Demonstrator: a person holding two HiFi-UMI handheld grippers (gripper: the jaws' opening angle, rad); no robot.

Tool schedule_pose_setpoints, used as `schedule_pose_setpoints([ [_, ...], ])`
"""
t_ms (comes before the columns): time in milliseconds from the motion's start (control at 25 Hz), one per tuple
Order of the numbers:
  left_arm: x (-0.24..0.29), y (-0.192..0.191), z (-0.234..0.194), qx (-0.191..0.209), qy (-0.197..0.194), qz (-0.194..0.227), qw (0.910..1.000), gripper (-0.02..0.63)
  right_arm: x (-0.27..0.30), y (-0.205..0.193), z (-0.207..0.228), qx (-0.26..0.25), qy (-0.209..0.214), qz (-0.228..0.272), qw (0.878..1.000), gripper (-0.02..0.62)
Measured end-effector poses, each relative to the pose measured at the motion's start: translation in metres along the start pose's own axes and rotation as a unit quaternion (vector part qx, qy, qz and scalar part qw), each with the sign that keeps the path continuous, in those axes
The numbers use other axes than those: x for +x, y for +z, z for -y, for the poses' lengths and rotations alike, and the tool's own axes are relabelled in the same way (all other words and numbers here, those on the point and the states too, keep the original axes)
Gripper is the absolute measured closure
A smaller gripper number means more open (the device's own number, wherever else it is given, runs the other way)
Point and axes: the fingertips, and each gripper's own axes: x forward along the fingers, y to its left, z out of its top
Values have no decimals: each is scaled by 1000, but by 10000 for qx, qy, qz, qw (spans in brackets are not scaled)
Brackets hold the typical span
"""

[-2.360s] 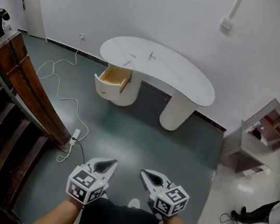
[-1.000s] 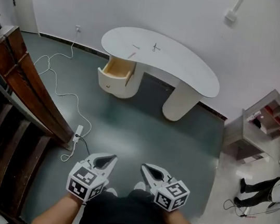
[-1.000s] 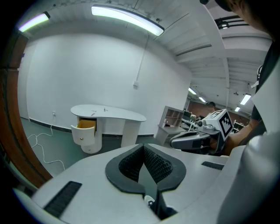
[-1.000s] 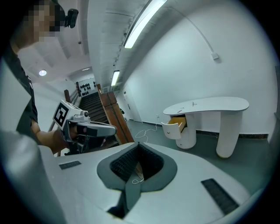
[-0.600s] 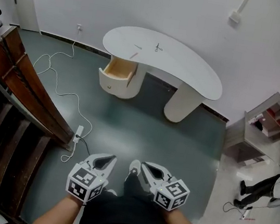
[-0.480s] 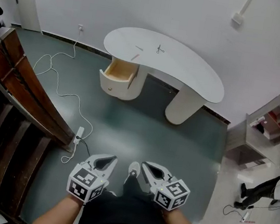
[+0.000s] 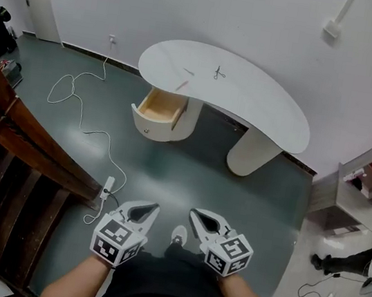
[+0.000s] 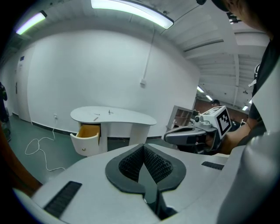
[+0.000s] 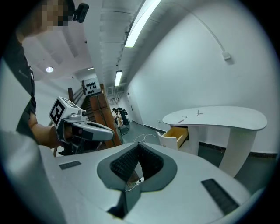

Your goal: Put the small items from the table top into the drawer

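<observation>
A white kidney-shaped table (image 7: 262, 111) stands far ahead on the grey floor, well out of reach. On its top lie small scissors (image 7: 218, 72) and two thin stick-like items (image 7: 181, 85). Its wooden drawer (image 7: 157, 107) is pulled open at the left leg. My left gripper (image 7: 151, 207) and right gripper (image 7: 194, 213) are held low and side by side near my body, both shut with nothing in them. The left gripper view shows the table (image 8: 113, 115) and open drawer (image 8: 89, 131) small in the distance. The right gripper view shows the table (image 9: 218, 116) and drawer (image 9: 177, 134) too.
A dark wooden stair railing (image 7: 18, 146) runs along the left. A white cable (image 7: 76, 88) and power strip (image 7: 107, 185) lie on the floor. A white shelf unit (image 7: 370, 177) stands at the right, with a person's legs (image 7: 343, 263) on the floor beyond it.
The table and drawer have grown slightly larger and slid right in the head view as I move towards them. Both grippers stay shut in the same pose.
</observation>
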Motion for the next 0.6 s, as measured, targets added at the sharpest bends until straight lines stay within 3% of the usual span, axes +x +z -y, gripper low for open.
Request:
schedule_pose_setpoints([
  [360,66,55,-33,29,219,97,9997,592,33,48,73,-324,257,60,9991,598],
  [600,99,82,-47,-20,410,169,9990,592,47,72,116,-280,440,95,9986,598],
])
